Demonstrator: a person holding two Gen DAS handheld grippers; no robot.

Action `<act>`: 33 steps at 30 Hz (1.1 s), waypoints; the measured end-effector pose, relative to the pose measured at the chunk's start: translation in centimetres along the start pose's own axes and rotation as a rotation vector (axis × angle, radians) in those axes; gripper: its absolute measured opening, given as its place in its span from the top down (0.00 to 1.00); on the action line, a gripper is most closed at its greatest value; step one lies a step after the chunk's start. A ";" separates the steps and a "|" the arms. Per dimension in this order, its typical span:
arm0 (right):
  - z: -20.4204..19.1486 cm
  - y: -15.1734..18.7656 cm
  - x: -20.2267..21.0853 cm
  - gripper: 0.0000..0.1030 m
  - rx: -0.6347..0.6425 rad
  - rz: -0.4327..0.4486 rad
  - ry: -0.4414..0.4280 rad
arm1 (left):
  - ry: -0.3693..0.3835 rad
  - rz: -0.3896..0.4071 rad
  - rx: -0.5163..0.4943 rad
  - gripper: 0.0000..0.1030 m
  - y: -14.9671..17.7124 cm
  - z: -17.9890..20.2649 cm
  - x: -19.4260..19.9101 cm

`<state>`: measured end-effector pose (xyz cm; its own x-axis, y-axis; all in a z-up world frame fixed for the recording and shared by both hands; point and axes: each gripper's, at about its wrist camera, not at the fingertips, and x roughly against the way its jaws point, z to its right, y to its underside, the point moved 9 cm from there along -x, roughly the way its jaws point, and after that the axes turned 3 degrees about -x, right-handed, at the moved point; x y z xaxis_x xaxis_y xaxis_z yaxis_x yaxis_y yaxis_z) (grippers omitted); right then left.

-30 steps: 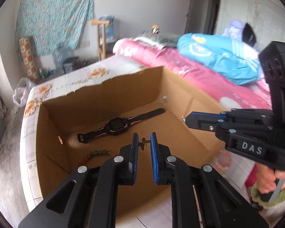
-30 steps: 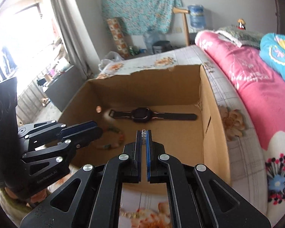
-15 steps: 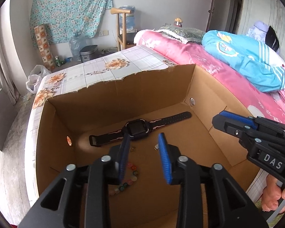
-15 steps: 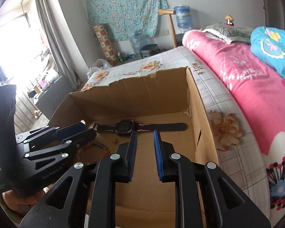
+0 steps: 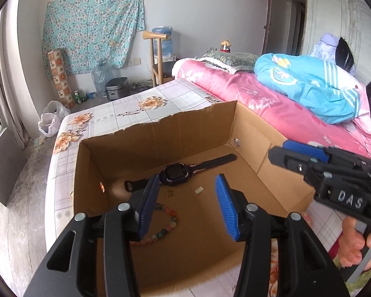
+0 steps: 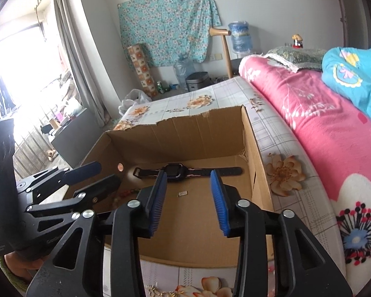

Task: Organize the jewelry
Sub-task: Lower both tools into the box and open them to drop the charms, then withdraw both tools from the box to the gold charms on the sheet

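An open cardboard box [image 5: 205, 123] [image 6: 249, 136] sits on the bed. On its floor lie a black watch [image 5: 178, 170] [image 6: 175, 169], a beaded bracelet [image 5: 165, 225], a small dark earring [image 5: 170, 193] and a small silver spring-like piece [image 5: 199, 190] [image 6: 182, 193]. My left gripper [image 5: 186, 205] is open and empty, held above the box's near side. My right gripper [image 6: 188, 200] is open and empty above the box. Each gripper shows in the other's view, the right one [image 5: 334, 170] and the left one [image 6: 61, 185].
The box rests on a floral bedsheet [image 5: 146, 104]. A pink quilt [image 6: 321, 128] and blue bedding [image 5: 306, 84] lie to the right. A gold chain [image 6: 160, 290] lies on the sheet at the near edge, in front of the box.
Both grippers opened wide and pulled back up from the box. The small silver piece left my right gripper and the earring my left; both now lie on the box floor.
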<state>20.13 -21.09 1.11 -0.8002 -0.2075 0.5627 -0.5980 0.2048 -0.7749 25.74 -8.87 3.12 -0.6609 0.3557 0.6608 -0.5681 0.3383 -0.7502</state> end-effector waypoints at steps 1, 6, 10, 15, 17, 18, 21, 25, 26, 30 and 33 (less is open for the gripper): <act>-0.1 0.0 0.3 0.60 0.001 0.005 -0.002 | 0.001 0.001 0.002 0.54 0.3 0.0 0.4; -1.0 0.2 2.0 0.54 0.011 0.029 -0.023 | 0.005 0.004 0.008 0.51 2.1 -0.1 2.8; -1.9 0.8 3.2 0.51 0.026 0.035 -0.043 | 0.000 0.000 0.010 0.49 4.0 -0.1 4.5; -3.1 2.4 4.4 0.51 0.053 0.015 -0.084 | 0.016 -0.039 0.033 0.45 7.2 -0.2 5.6; -3.5 3.3 4.7 0.51 0.062 0.001 -0.101 | 0.023 -0.043 0.037 0.44 8.3 -0.2 5.9; -3.6 3.7 4.8 0.51 0.067 -0.006 -0.108 | 0.023 -0.051 0.031 0.43 9.0 0.0 6.0; -3.4 5.4 5.2 0.51 0.093 -0.029 -0.089 | 0.012 -0.069 0.010 0.43 10.5 0.5 6.3; -1.7 7.6 5.4 0.51 0.081 -0.069 -0.062 | 0.029 -0.074 -0.018 0.43 11.8 1.5 6.4; -1.3 8.1 5.2 0.51 0.073 -0.082 -0.060 | 0.032 -0.080 -0.020 0.43 12.2 1.7 6.2; 0.7 11.5 3.3 0.51 0.014 -0.194 -0.025 | 0.050 -0.120 -0.028 0.43 14.0 2.8 4.5; 1.2 13.8 2.0 0.59 -0.024 -0.267 -0.017 | 0.093 -0.139 -0.046 0.43 15.1 4.2 3.3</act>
<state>10.31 -19.82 -8.85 -0.6132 -0.2733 0.7412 -0.7889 0.1634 -0.5924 12.90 -6.29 -6.15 -0.5282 0.3807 0.7590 -0.6265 0.4286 -0.6510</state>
